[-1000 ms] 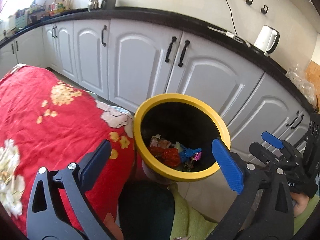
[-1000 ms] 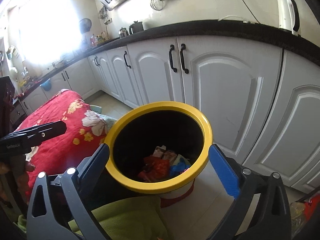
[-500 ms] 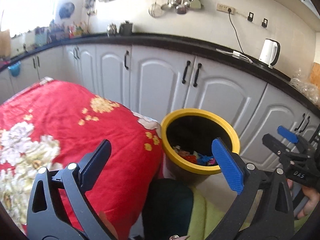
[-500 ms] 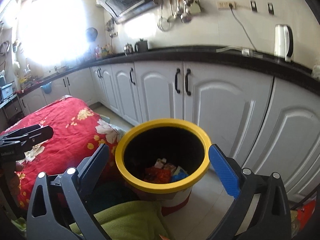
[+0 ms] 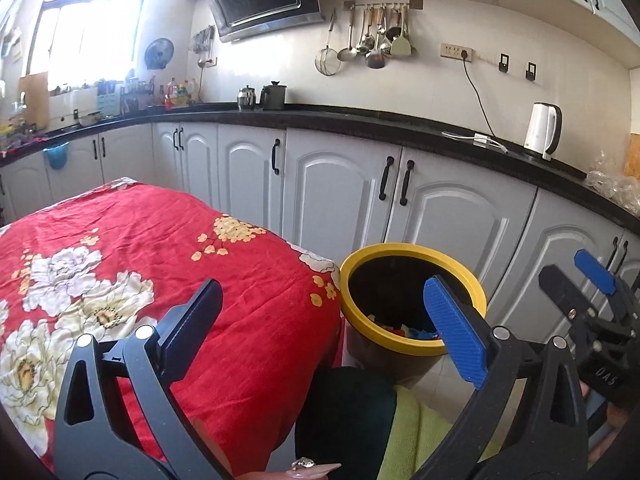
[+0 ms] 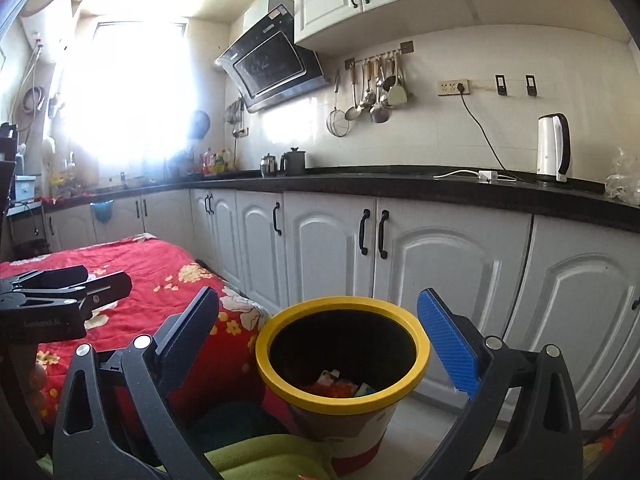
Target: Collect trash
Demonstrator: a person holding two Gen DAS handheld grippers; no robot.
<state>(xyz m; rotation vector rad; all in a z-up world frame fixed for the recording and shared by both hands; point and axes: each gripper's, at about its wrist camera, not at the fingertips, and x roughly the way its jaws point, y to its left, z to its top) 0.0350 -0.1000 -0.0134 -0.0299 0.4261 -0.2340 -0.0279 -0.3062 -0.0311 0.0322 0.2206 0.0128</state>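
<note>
A yellow-rimmed bin (image 5: 412, 344) (image 6: 344, 400) stands on the floor beside the table, with coloured wrappers (image 6: 340, 386) lying at its bottom. My left gripper (image 5: 324, 328) is open and holds nothing, hovering over the corner of the red flowered tablecloth (image 5: 152, 264) and the bin. My right gripper (image 6: 320, 336) is open too, raised above and behind the bin with nothing between its fingers. In the left wrist view the right gripper (image 5: 580, 292) shows at the far right. The left gripper (image 6: 64, 292) appears at the left edge of the right wrist view.
White cabinets (image 5: 340, 204) under a black counter (image 5: 360, 122) run close behind the bin. A white kettle (image 5: 542, 130) and utensils on a rail (image 5: 372, 44) are beyond. A green and dark sleeve (image 5: 372, 420) fills the bottom. The tablecloth (image 6: 160, 276) covers the left.
Both grippers have lifted and tilted up from the bin, which now sits lower and smaller. More of the wall, hood and tablecloth has come into view. Both stayed open.
</note>
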